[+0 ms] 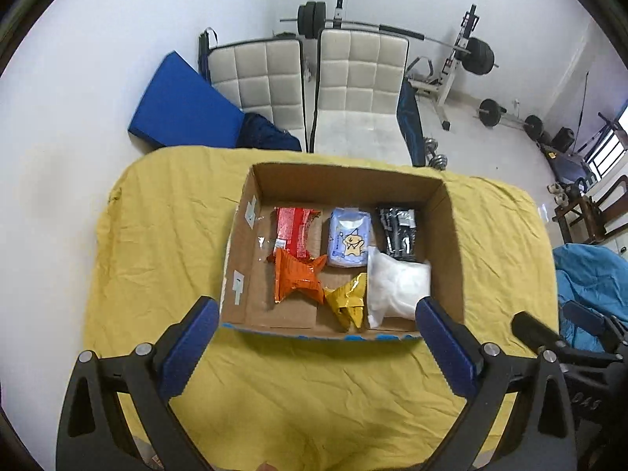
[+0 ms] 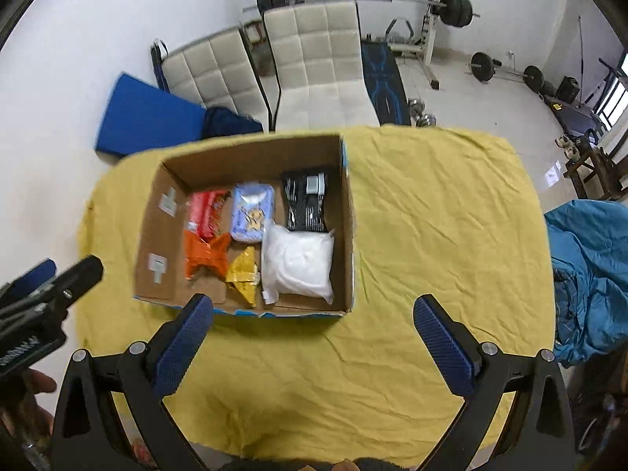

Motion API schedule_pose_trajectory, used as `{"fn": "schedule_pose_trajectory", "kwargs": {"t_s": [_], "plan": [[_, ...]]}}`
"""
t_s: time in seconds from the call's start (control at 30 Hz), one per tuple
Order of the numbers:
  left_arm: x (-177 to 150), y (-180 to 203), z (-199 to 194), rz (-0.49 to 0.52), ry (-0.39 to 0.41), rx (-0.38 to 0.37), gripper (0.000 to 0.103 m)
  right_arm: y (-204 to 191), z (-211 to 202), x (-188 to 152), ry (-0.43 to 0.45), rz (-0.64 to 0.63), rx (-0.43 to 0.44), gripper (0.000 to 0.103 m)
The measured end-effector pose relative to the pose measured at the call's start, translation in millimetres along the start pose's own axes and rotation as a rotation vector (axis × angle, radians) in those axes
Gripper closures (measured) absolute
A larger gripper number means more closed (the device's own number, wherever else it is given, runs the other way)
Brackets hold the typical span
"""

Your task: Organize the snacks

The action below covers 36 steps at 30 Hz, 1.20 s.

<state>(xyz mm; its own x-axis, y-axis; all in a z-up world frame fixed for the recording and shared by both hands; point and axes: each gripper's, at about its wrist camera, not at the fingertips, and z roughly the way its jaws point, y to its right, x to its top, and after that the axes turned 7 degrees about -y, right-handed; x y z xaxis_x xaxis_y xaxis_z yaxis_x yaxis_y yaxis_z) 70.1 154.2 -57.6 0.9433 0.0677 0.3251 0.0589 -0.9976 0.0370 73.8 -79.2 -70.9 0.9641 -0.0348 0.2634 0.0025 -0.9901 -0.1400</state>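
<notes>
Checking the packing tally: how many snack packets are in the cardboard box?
6: red, light-blue and black along the far row; orange, yellow and white nearer. Others could lie underneath.

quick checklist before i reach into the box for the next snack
1. Left gripper open and holding nothing: ok.
2. Right gripper open and holding nothing: ok.
3. Cardboard box open-topped, flat on the yellow cloth: ok.
4. All packets in view: red, orange, yellow, light blue, black, white: ok.
5. Packets lying apart: not ok, orange overlaps red.
6. Where each packet should go: cannot tell.
</notes>
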Motion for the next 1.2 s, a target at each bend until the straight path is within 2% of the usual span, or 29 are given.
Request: {"fn": "schedule_pose_trajectory", "kwargs": {"t_s": [0.23, 0.5, 1.2], "plan": [[-17.1, 2.4, -53.0, -0.021, 0.076, 0.015, 0.0, 1.7, -64.3, -21.2, 0.076, -0.011, -0.008, 0.0], [-33.3, 3.4, -86.7, -0.031, 0.111, 0.029, 0.0, 0.6, -106.4, -35.3, 0.118, -0.03, -0.025, 0.0], [-43.4, 12.6, -103.5, -0.017, 0.119, 0.02, 0.0, -6.2, -122.4, -36.4, 0.14, -0.065, -0.07, 0.0]]}}
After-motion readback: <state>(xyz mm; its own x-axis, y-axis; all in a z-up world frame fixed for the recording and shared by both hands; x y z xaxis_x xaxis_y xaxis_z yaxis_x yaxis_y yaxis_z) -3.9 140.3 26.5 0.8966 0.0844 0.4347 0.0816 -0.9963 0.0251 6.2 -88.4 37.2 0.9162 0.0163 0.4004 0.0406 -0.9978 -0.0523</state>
